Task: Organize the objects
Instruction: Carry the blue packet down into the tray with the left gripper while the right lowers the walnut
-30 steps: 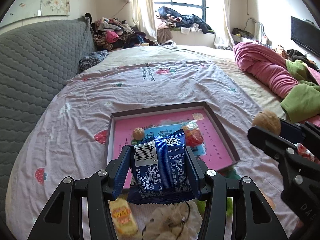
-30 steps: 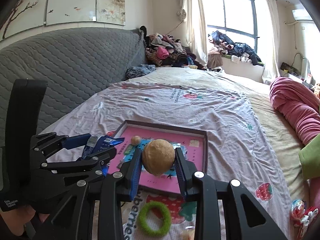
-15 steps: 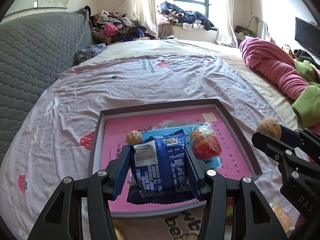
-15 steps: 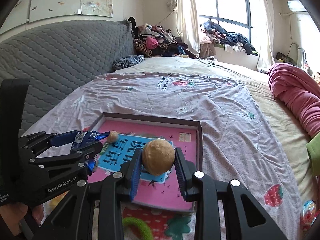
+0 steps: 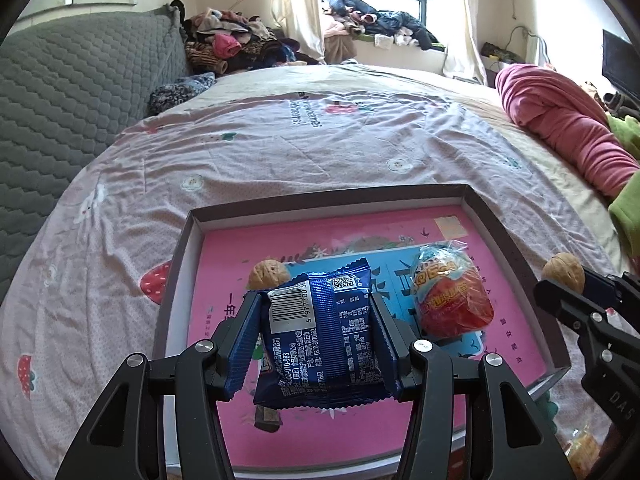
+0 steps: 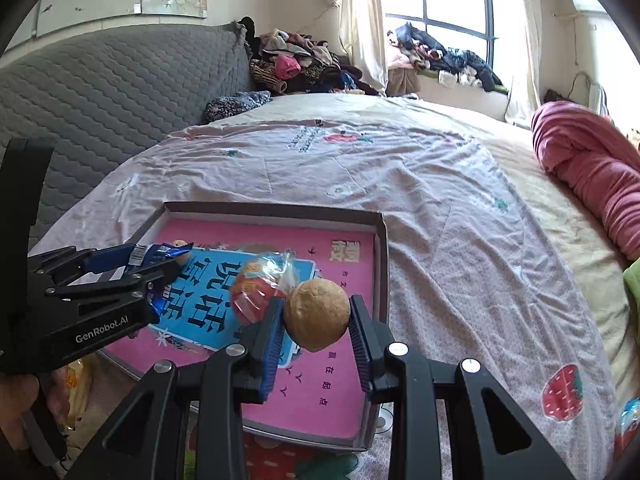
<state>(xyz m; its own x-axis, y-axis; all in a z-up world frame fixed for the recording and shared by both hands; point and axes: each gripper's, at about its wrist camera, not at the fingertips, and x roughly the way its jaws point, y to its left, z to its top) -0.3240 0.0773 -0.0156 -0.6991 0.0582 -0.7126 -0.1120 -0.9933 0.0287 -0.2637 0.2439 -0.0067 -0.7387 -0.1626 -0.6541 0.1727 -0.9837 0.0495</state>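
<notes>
A shallow box (image 5: 492,216) with a pink floor lies on the bed; it also shows in the right wrist view (image 6: 382,248). My left gripper (image 5: 316,320) is shut on a blue snack packet (image 5: 320,336) and holds it above the box's near left part. My right gripper (image 6: 316,316) is shut on a walnut (image 6: 317,315) above the box's right side; the same walnut (image 5: 564,271) shows at the right of the left wrist view. In the box lie a small walnut (image 5: 267,274) and a red-orange wrapped candy (image 5: 450,292).
A grey quilted headboard (image 5: 68,92) runs along the left. A rolled pink blanket (image 5: 560,116) and green cloth (image 5: 628,208) lie at the right. Piled clothes (image 5: 236,46) sit at the far end. Small wrapped items lie on the sheet near the box's front edge.
Both grippers have moved forward over the box with their loads held. The box now lies closer and fills more of both views.
</notes>
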